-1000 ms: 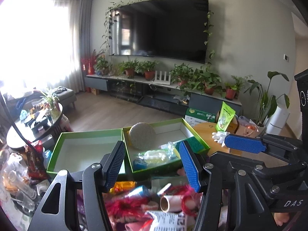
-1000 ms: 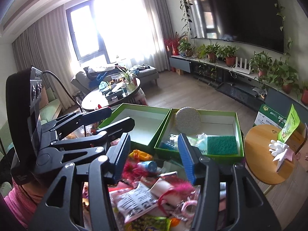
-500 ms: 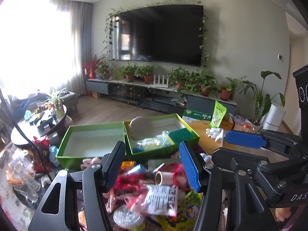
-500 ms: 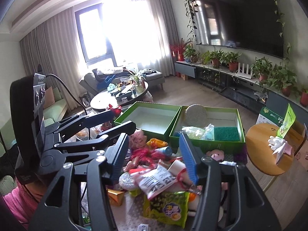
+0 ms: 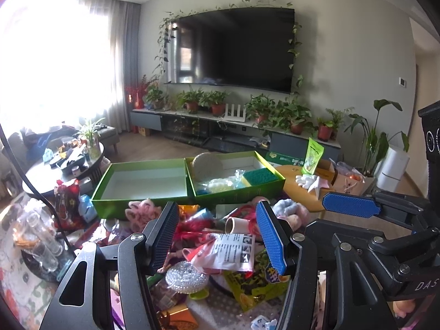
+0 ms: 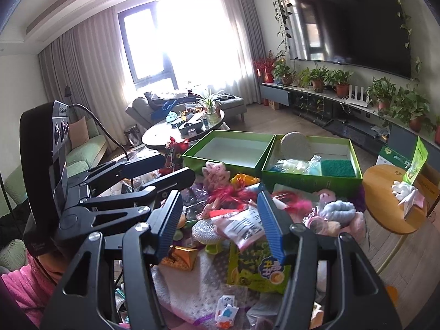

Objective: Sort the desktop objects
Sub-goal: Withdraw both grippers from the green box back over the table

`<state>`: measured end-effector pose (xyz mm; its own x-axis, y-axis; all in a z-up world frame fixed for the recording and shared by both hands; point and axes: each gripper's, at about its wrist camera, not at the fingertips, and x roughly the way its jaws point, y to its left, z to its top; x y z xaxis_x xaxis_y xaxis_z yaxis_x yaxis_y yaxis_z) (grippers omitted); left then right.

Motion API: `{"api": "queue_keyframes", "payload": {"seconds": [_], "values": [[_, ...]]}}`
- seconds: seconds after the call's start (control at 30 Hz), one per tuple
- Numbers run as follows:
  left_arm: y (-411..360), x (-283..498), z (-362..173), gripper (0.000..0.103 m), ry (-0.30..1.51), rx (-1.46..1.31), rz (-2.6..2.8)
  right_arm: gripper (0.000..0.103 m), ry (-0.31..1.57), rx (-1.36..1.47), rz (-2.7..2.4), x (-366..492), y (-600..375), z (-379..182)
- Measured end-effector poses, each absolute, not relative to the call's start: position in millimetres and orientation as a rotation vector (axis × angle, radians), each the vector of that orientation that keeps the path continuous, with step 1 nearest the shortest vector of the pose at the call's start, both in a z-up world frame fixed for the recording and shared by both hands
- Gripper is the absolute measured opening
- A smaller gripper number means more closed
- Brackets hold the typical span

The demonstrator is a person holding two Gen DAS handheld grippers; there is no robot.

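We find the left gripper [image 5: 217,236] and right gripper [image 6: 220,222] both spread wide, holding nothing, above the clutter pile; two green boxes [image 5: 143,192] sit behind it.

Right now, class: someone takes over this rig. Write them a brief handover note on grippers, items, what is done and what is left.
Left gripper: open, empty, above the pile.
Right gripper: open, empty, above the pile.
Left green box: nothing visible inside.
Right green box: holds a green scouring pad, a round sponge and bagged items.
Left to sort: the pile, including the steel scrubber, snack bag and white-label packet.
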<state>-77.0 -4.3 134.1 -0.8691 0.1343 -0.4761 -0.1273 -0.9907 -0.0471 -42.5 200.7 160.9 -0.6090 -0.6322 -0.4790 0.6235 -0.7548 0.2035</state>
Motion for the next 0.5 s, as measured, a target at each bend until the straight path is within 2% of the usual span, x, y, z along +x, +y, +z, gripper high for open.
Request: {"api": "queue_keyframes", "payload": {"seconds": [0.5], "values": [[-21.1,-48.7,153.4,0.059,-0.047,-0.674,2.981,0.057,-0.049,0.664,-2.284,-24.2,188.7,178.7]]}}
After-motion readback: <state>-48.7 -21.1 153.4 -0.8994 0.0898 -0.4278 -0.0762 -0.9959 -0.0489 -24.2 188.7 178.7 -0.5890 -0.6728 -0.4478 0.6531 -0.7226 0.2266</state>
